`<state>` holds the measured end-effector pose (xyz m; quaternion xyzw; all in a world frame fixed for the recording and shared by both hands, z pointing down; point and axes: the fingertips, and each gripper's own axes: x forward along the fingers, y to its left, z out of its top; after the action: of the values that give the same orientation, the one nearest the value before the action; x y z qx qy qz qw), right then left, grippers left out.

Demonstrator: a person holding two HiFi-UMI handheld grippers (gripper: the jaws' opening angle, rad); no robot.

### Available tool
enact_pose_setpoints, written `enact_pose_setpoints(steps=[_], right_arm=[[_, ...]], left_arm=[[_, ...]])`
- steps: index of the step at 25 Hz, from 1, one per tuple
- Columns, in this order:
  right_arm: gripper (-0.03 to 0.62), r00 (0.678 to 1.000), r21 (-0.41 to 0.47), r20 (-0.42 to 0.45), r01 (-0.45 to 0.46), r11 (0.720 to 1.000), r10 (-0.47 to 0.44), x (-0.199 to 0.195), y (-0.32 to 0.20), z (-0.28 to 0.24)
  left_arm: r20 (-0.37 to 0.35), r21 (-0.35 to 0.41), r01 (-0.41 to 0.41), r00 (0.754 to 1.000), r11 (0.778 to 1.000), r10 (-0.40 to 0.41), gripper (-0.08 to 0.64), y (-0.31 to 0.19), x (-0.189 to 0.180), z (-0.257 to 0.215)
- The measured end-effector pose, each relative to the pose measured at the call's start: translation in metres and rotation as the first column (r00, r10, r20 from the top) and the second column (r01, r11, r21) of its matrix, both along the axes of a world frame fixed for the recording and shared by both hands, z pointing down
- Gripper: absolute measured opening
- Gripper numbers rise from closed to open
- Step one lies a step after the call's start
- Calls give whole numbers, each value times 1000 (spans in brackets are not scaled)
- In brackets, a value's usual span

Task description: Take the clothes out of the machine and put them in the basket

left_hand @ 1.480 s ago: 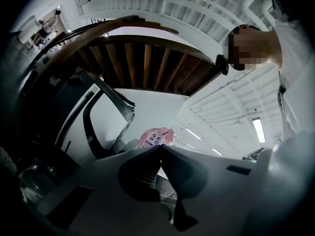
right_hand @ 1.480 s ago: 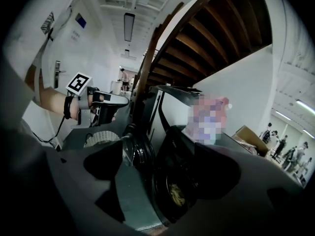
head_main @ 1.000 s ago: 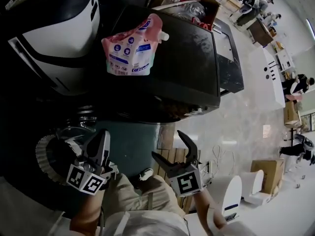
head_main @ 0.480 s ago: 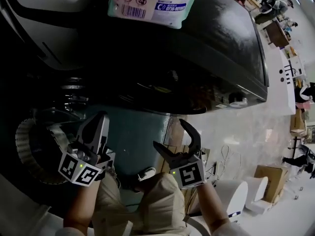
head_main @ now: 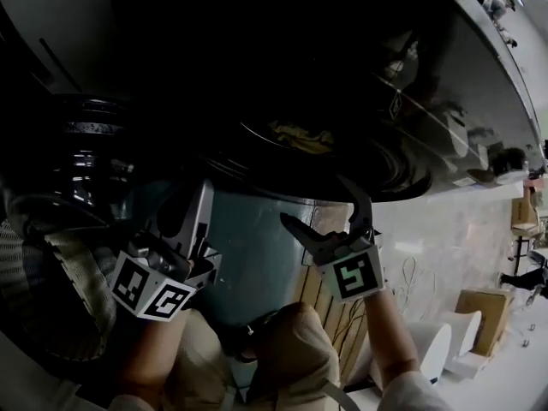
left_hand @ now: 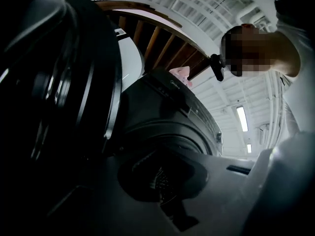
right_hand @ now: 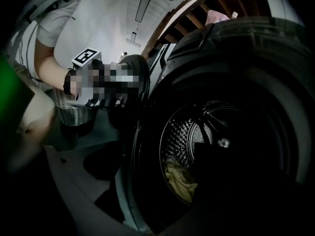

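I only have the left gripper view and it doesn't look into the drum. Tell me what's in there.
Observer: A yellowish cloth lies low in the drum; the right gripper view shows it.
Operator: Report the right gripper.
Observer: The right gripper has its fingers apart with nothing between them, outside the door opening.
Operator: Locate the basket.
Observer: The woven basket sits at the person's left, beside the left gripper.

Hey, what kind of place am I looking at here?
Probably a big indoor hall or workshop with a laundry corner, not a home: a front-loading washing machine with a basket nearby, strip lights on a high ceiling, and a cardboard box.
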<state>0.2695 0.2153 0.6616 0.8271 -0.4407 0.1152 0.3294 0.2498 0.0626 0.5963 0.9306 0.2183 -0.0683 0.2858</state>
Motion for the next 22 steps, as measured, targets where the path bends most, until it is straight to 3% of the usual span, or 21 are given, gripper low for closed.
enact_pose_setpoints(steps=[5,10,15,19,22], right_arm=[[448,997,1,-76,31,1000,-31,31,-8,41],[448,997,38,-82,14,999,-11,62,-8,70],[448,992,-14,-126,-16,1000,14,92,1,91],[449,994,-90,-101,-56,994,47,106,7,102],[448,994,-139,-106,-24,990,10,117,0,111]], left_arm=[[-65,-8,-14,998,1000,13,14,2,18,43],[-91,-72,-57,995,996,50,14,2,30,66],[-111,-8,-93,990,996,91,14,5,37,88],[-124,-28,-122,985,992,117,14,9,41,97],[-139,-52,-126,983,991,118,14,10,47,101]])
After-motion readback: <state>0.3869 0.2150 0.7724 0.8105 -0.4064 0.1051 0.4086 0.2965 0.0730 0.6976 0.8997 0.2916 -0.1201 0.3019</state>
